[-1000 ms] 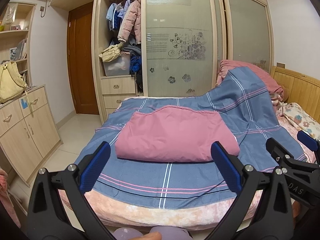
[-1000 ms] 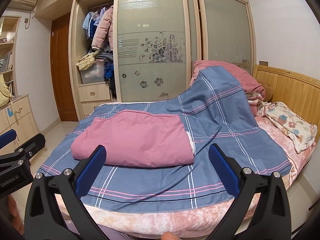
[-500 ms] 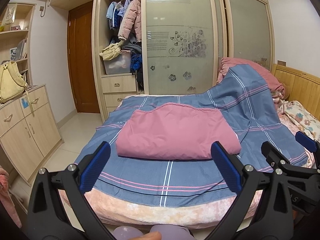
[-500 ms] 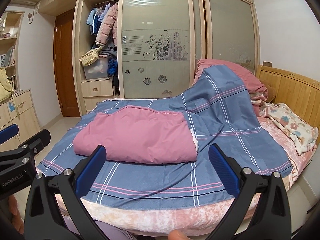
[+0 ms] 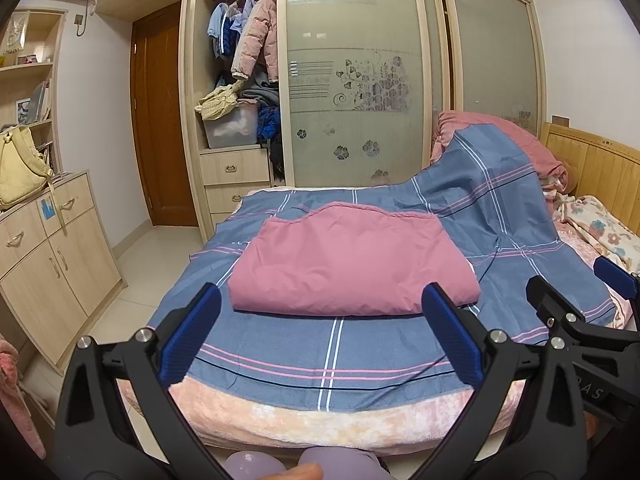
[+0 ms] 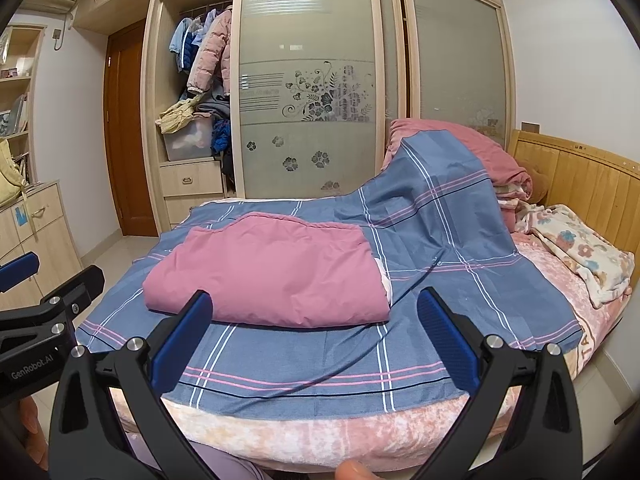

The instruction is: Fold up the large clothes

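Starting far left: cream backpack (image 5: pixel 18 168) on the wooden cabinet (image 5: pixel 48 264) shows whole only in the left wrist view; the right view clips it. Left gripper (image 5: pixel 320 336) has both blue ribbed fingers spread wide, nothing held. Folded pink garment (image 5: pixel 352 264), puffy and matte, a rounded rectangle, lies mid-bed on the blue plaid sheet (image 5: pixel 332 344), beyond both grippers. Right gripper (image 6: pixel 314 334) is likewise spread and empty. Only the right view shows the floral blanket (image 6: pixel 584 252) fully, beside the slatted wooden headboard (image 6: pixel 580 172).
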A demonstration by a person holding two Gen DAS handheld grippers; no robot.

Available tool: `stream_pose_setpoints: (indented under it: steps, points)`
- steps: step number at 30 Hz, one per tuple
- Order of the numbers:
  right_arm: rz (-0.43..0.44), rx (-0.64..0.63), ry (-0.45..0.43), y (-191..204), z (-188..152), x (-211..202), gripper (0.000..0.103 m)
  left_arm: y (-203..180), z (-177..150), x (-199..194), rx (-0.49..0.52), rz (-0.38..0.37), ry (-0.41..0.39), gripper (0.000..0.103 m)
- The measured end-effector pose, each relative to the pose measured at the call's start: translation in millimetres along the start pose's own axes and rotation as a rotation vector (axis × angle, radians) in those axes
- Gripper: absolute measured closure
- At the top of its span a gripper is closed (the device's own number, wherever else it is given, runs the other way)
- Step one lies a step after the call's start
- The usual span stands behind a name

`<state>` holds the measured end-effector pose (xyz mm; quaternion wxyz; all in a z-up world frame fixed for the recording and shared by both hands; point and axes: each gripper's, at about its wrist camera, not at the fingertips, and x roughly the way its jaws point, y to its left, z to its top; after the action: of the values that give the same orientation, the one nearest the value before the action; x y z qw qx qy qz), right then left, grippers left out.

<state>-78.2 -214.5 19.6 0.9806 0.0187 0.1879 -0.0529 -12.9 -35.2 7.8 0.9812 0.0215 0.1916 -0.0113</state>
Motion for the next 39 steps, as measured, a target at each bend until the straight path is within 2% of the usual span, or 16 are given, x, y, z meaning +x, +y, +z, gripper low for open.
stream_pose_setpoints:
  steps: [39]
  points:
    - [-0.004, -0.007, -0.003, -0.5, -1.1, -1.3, 0.001, 2.4, -2.7, 2.7, 0.004, 0.003, 0.006, 0.002]
